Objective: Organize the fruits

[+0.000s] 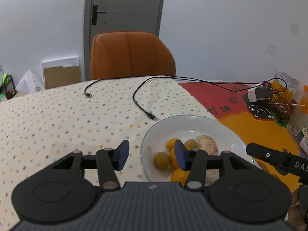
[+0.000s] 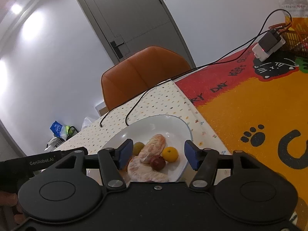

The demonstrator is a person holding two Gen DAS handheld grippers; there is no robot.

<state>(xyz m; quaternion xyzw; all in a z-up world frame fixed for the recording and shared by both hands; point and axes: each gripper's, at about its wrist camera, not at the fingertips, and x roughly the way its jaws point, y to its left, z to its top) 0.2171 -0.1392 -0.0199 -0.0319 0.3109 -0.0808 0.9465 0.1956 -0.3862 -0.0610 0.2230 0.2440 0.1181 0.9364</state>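
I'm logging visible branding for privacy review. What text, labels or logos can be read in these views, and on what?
"GenRobot.AI": black left tongs body, right wrist view.
"DAS", cut off by the frame edge: black right tongs body, left wrist view.
"DAY", with partly readable letters beside it: red and orange cat-print mat.
Clear packet against the wall: print too blurred to read.

A white plate (image 2: 181, 127) is sitting on the dotted cloth, holding all the fruit. Two peeled, pale pinkish citrus segments (image 2: 154, 148) are lying across its middle, one overlapping the other. A small orange (image 2: 169, 154) is resting at their 3 o'clock, a dark red round fruit (image 2: 157, 162) touching them at 5, a green one (image 2: 139, 147) at 9.
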